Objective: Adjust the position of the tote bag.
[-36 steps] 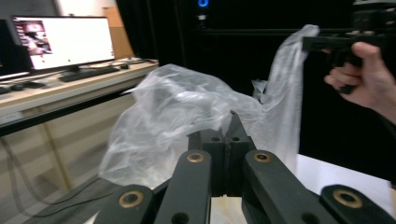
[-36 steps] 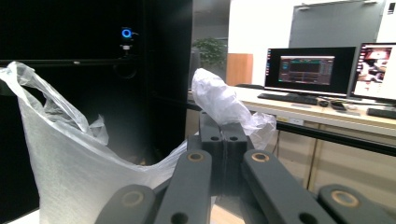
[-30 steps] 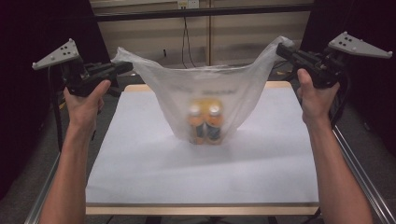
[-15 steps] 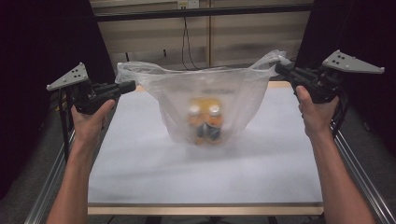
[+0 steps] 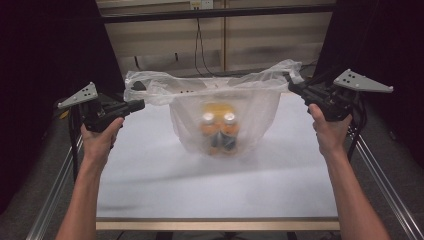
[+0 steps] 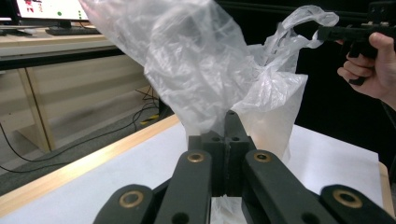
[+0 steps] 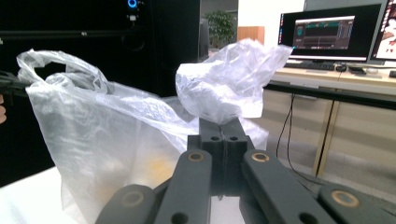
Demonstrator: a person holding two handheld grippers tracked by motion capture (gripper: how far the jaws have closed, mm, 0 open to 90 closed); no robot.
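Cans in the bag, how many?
2 tops show through the plastic bag in the high view: left can and right can, side by side at the bottom. More may sit hidden behind them; the film blurs everything.

A white table [image 5: 150,190] with a pale wooden edge stands on a metal frame with rails along both sides. Beyond its far edge runs a light wood-panelled wall [image 5: 260,45] with black cables [image 5: 200,47] hanging down it. Black curtains [image 5: 45,60] close off left and right. Lit monitors [image 7: 327,30] sit on a wooden desk [image 7: 336,77] further off, over grey floor [image 6: 70,144].
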